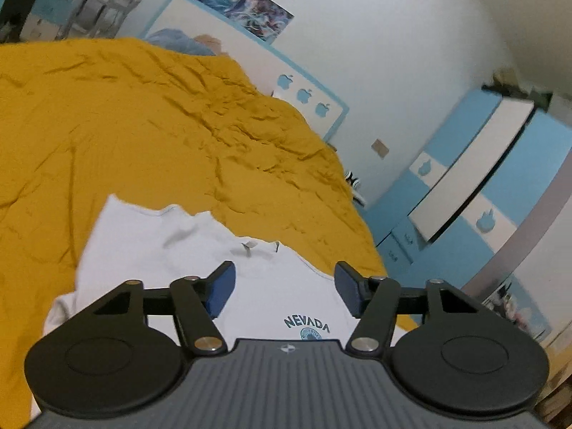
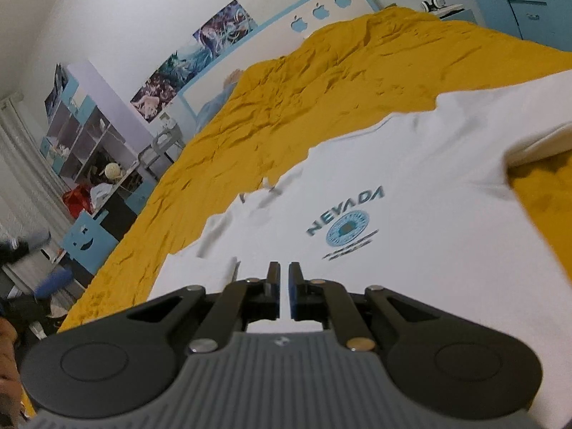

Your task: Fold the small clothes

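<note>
**Bedroom Around a Mustard Spread**

Rumpled mustard-yellow bedspread across the whole bed, creased most toward the far end. Beyond it, a white headboard edged in pale blue, with three blue apple cut-outs at its right end. Above that, colourful posters on a white wall. Far right in the left wrist view, blue-and-white wardrobe. Far left in the right wrist view, cluttered open shelving and a blue chair.
</note>
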A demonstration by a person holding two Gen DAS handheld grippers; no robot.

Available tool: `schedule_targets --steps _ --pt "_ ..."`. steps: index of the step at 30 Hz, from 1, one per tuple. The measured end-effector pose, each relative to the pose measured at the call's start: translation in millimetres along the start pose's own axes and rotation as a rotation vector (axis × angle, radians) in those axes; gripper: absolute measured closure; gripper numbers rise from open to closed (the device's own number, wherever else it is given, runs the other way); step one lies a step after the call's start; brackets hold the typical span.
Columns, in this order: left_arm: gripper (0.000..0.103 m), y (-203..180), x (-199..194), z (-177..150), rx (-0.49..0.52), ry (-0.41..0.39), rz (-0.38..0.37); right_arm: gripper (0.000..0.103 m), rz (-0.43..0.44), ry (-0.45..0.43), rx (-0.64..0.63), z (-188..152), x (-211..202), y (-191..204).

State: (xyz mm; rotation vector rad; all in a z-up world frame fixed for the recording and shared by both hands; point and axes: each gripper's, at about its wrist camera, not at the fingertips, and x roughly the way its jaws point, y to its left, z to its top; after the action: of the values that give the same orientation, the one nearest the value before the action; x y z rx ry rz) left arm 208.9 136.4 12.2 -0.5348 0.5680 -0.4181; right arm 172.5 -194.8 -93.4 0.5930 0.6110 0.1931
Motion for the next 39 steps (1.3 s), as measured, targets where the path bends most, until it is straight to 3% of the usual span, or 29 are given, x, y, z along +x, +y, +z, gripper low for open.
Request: schedule_targets --steps 5,7,8,9,12,16,20,24,28,33,39 --pt "0.036 -16.3 -3.8 4.9 0.086 -0.012 0.057 0.100 0.038 0.022 -0.069 -2.3 1.0 8.8" --pt "0.033 -6.9 -21.2 6.7 0.097 -0.022 0.104 0.096 0.074 0.038 -0.137 -2.8 -2.3 13.6" --pt "0.032 -0.1 -30.6 8.9 0.095 -0.032 0.144 0.089 0.080 0.041 -0.190 -4.6 -3.5 18.5" --pt "0.031 6.4 -37.7 11.1 0.091 -0.043 0.187 0.074 0.083 0.042 -0.273 -8.1 -6.3 27.5" --pt "0.031 27.6 -55.1 18.6 0.079 -0.085 0.335 0.058 0.086 0.024 -0.550 -27.9 -17.7 63.2" --pt "0.031 56.2 -61.6 19.5 0.082 -0.089 0.448 0.055 -0.028 -0.116 -1.058 -84.3 -27.5 130.8" --pt "0.031 63.5 -54.1 11.1 0.196 -0.106 0.555 0.053 -0.052 -0.128 -1.484 -145.5 -7.3 183.0" --pt "0.031 72.2 -39.4 10.9 0.209 -0.044 0.557 0.050 -0.013 -0.113 -1.821 -198.8 20.5 210.0" --pt "0.031 77.0 -41.3 14.0 0.191 -0.046 0.538 0.050 -0.001 -0.125 -2.042 -228.1 49.6 220.8" --pt "0.031 92.2 -55.8 14.8 0.161 -0.075 0.529 0.060 0.005 -0.162 -2.241 -240.1 74.1 221.6" --pt "0.031 100.6 -65.4 22.5 0.091 -0.095 0.511 0.061 0.012 -0.175 -2.451 -242.2 77.3 205.7"
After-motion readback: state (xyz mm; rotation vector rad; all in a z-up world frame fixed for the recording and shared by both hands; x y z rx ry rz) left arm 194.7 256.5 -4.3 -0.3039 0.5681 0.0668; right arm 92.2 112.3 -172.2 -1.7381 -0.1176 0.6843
